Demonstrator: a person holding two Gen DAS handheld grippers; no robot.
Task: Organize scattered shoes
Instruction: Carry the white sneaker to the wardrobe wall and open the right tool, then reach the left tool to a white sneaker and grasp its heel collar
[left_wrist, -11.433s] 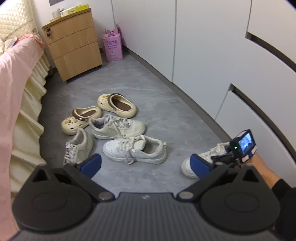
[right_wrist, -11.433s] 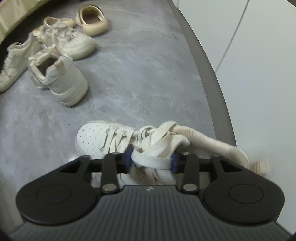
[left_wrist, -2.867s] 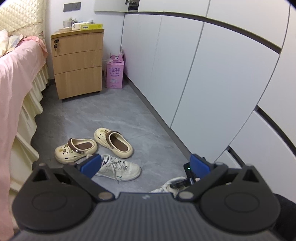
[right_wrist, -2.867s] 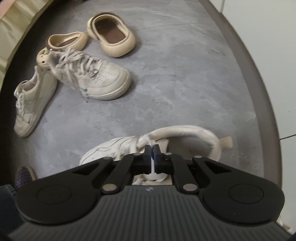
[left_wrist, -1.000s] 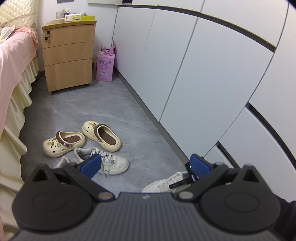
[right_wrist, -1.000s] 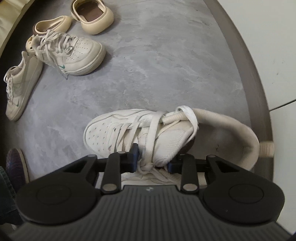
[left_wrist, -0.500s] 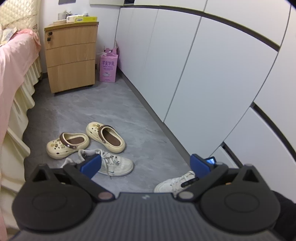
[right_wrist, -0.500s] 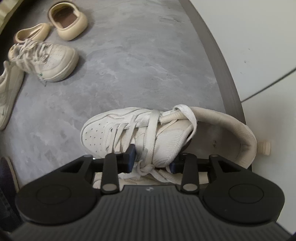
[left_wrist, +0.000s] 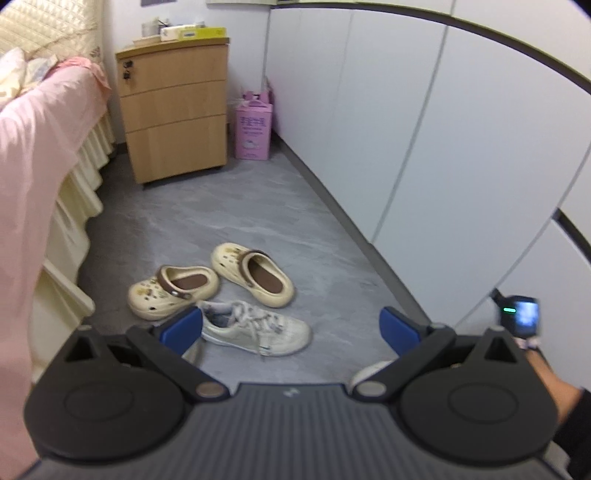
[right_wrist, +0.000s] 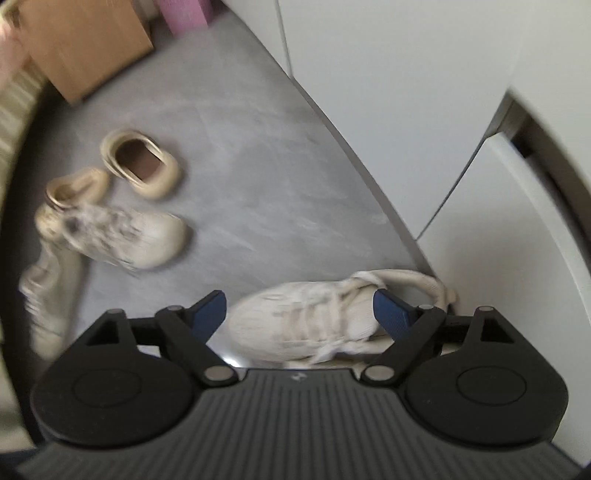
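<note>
Its jaws having just opened wide and gripping nothing, the right tool (right_wrist: 299, 314) hangs above the white sneaker (right_wrist: 314, 317), which lies beside the wardrobe (right_wrist: 406, 110), apparently heel against it, long axis crossing the jaws.

My left gripper (left_wrist: 291, 328) is matt black plastic with ribbed grey housing, small metal pivot pins and blue rubbery pads (left_wrist: 181, 328); my right gripper (right_wrist: 299, 314) looks the same. The floor (left_wrist: 236, 225) is smooth, dull grey, stone-patterned. At ten o'clock the two clogs (left_wrist: 173, 291) look like soft matt foam with brown straps. The sneaker (left_wrist: 258, 328) at eleven o'clock seems smooth off-white leather with woven cloth laces. The nightstand (left_wrist: 173, 107) is matt light wood, the wardrobe doors (left_wrist: 424, 129) smooth satin white, the bedspread (left_wrist: 33, 155) pink cloth, the box (left_wrist: 253, 129) pink cardboard.
</note>
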